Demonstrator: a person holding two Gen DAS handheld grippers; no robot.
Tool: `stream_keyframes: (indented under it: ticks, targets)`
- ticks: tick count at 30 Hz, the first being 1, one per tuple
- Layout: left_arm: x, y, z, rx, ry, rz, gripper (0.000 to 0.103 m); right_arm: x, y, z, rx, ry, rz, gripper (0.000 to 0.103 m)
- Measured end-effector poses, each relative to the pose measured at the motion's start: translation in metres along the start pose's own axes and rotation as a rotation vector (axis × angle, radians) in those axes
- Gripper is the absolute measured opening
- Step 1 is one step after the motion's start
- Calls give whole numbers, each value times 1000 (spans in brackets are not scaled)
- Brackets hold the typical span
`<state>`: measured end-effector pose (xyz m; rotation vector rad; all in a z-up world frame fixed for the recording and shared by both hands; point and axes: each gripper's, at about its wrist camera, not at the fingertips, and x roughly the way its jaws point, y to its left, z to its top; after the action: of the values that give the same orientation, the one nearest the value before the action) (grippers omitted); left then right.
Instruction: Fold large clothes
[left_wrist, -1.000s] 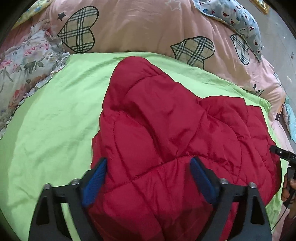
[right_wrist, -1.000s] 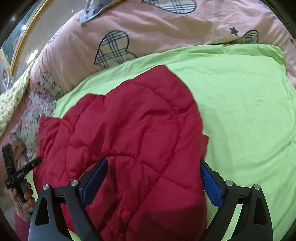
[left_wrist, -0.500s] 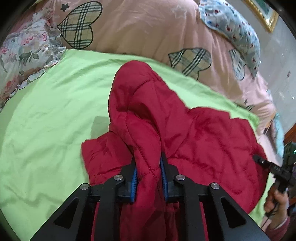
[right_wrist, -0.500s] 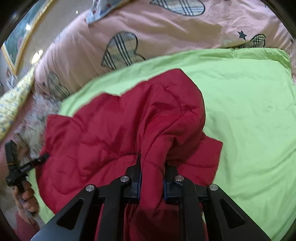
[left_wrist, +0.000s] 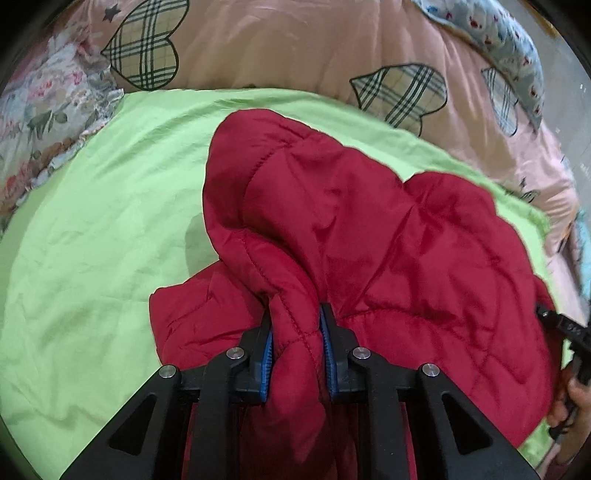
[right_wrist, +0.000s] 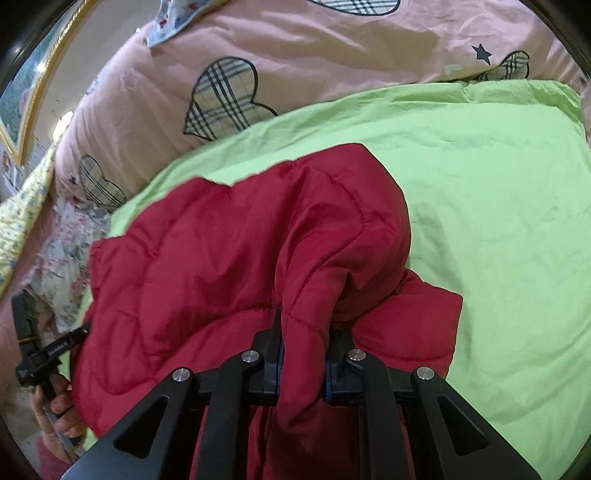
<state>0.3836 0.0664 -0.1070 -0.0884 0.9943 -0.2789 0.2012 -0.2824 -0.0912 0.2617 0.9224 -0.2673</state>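
Note:
A red quilted jacket lies bunched on a lime-green sheet. My left gripper is shut on a stitched fold of the jacket's near edge and lifts it off the sheet. The jacket also shows in the right wrist view, where my right gripper is shut on another fold of its near edge, raised the same way. The jacket's far part rests on the sheet. Each view shows the other gripper at its side edge.
A pink duvet with plaid hearts lies piled behind the sheet. A floral pillow sits at the left. A blue patterned pillow lies at the back right. A gold-framed picture hangs on the wall.
Both grippers went from open over the jacket to shut on folds of its near edge. They have since lifted the pinched fabric a little higher.

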Motion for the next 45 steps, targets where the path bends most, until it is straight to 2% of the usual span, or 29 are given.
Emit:
stream_keyframes:
  ticks: [6, 12, 20, 23, 29, 37, 42, 45]
  targets:
    - [13, -17, 1, 51, 2, 65, 21, 15, 14, 0, -72, 14, -104, 18]
    - [16, -22, 2, 49, 6, 97, 28, 24, 9, 5, -56, 32, -115, 22]
    - [-4, -28, 0, 30, -27, 119, 55, 27, 7, 7, -36, 25, -118, 28]
    - [-21, -33, -1, 22, -70, 102, 65, 27, 8, 7, -35, 24, -122, 28]
    - [-50, -36, -10, -1, -126, 74, 66, 28, 8, 6, -32, 18, -132, 28]
    - [-105, -28, -23, -42, -242, 28, 66, 28, 7, 5, -28, 7, -141, 30]
    - [-144, -41, -31, 7, -326, 5, 69, 28, 8, 4, -23, 2, -144, 31]
    - [-144, -60, -41, 86, -272, -38, 71, 27, 7, 4, -15, 1, -139, 32]
